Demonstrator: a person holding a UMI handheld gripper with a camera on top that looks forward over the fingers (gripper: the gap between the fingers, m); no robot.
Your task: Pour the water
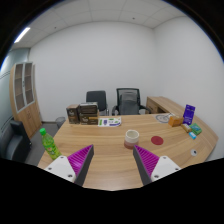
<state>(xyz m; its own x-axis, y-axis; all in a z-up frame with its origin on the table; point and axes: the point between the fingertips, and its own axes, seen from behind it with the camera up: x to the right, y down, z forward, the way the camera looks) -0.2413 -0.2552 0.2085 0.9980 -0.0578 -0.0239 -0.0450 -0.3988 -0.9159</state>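
Observation:
A green plastic bottle stands upright on the wooden table, to the left of my left finger. A small pale cup sits on the table ahead of my right finger, a little beyond its tip. My gripper hovers over the near part of the table, open, with bare wood between its purple pads. Nothing is held.
Two office chairs stand behind the table. Brown boxes and papers lie at its far side. A red dish, a purple box and small items sit at the right. A cabinet lines the left wall.

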